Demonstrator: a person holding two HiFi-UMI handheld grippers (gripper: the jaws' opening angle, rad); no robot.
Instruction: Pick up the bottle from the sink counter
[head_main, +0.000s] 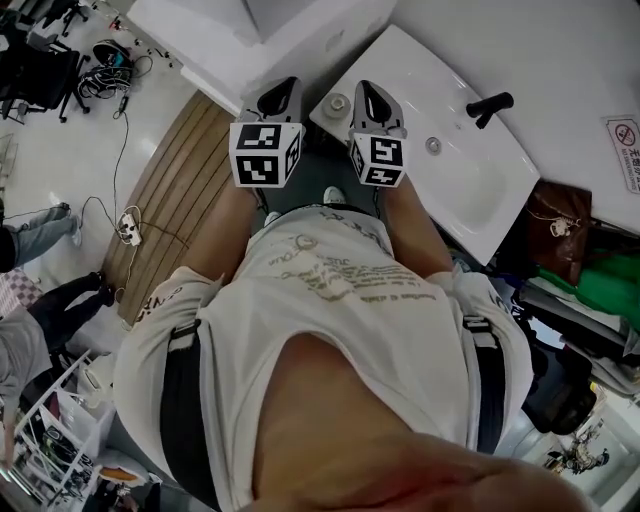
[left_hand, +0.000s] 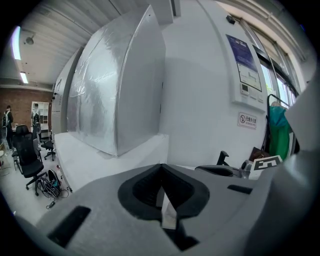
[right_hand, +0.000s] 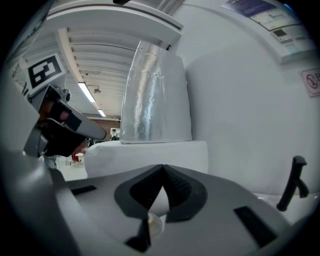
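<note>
The white sink counter (head_main: 405, 75) lies ahead of me and to the right. On its near left corner stands a small pale bottle (head_main: 338, 103), seen from above as a round top. My right gripper (head_main: 376, 100) hovers just right of it, jaws shut and empty. To the bottle's left, off the counter's edge, my left gripper (head_main: 280, 98) is also shut on nothing. In the left gripper view the left gripper (left_hand: 161, 167) points at the white wall. The right gripper (right_hand: 162, 169) shows a pale round thing (right_hand: 151, 223) through the slot below its jaws.
A black faucet (head_main: 490, 105) stands at the back of the basin, with the drain (head_main: 433, 145) in front of it. A brown bag (head_main: 555, 225) and green cloth (head_main: 600, 285) hang right of the sink. A large foil-wrapped box (left_hand: 120, 95) sits left. Cables (head_main: 130, 225) lie on the floor.
</note>
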